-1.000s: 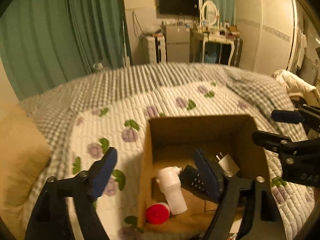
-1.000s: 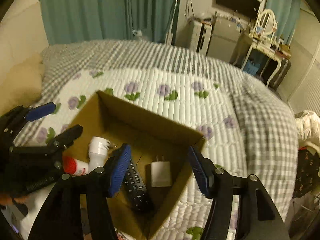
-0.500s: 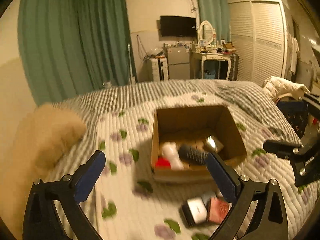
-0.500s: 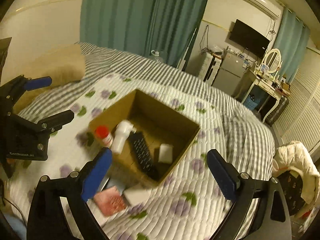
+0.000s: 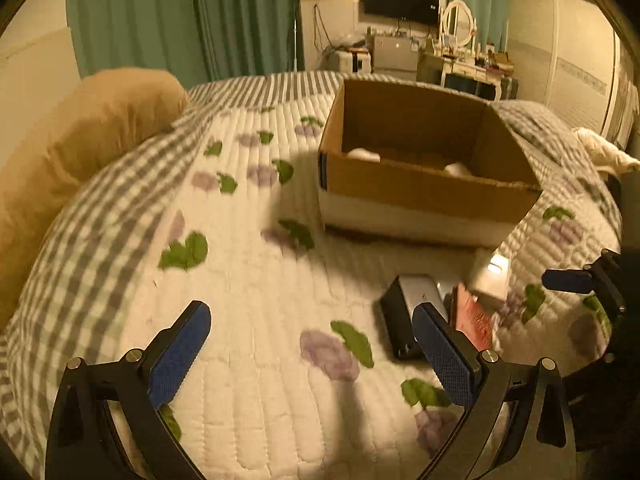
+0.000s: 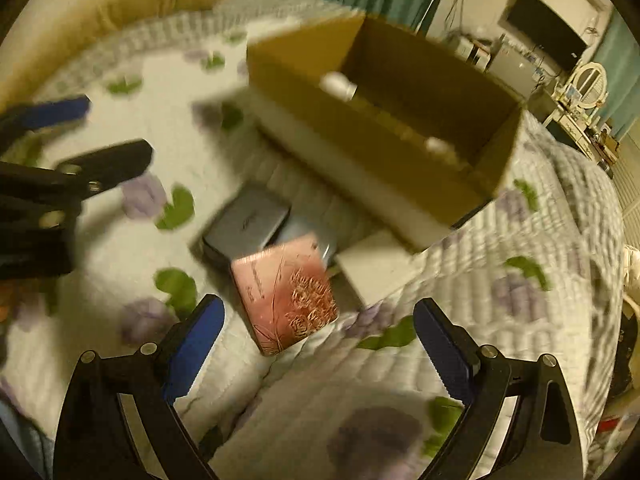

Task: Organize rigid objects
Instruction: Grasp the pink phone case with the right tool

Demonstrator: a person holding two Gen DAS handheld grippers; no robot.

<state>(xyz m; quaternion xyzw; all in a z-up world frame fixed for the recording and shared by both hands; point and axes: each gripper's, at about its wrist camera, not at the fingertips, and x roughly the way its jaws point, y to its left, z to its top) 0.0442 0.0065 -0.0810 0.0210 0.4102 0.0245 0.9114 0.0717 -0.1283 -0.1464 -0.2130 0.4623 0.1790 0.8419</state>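
An open cardboard box (image 5: 424,188) (image 6: 360,136) stands on the quilted bed with white items showing inside. In front of it lie a grey-topped black box (image 5: 404,320) (image 6: 248,224), a pink floral box (image 6: 288,296) (image 5: 472,316) and a flat white box (image 6: 376,268) (image 5: 492,276). My left gripper (image 5: 312,356) is open and empty, low over the quilt left of the grey box. My right gripper (image 6: 320,352) is open and empty, just short of the pink box. Each gripper shows in the other's view, the left (image 6: 80,148) and the right (image 5: 576,284).
A tan pillow (image 5: 72,152) (image 6: 112,4) lies at the left of the bed. Green curtains (image 5: 192,16), a TV and a dressing table (image 5: 468,60) stand beyond the bed. A wardrobe (image 5: 576,76) is at the right.
Both grippers have pulled back out of the box and dropped low toward the quilt in front of it. The loose boxes in front now appear close ahead.
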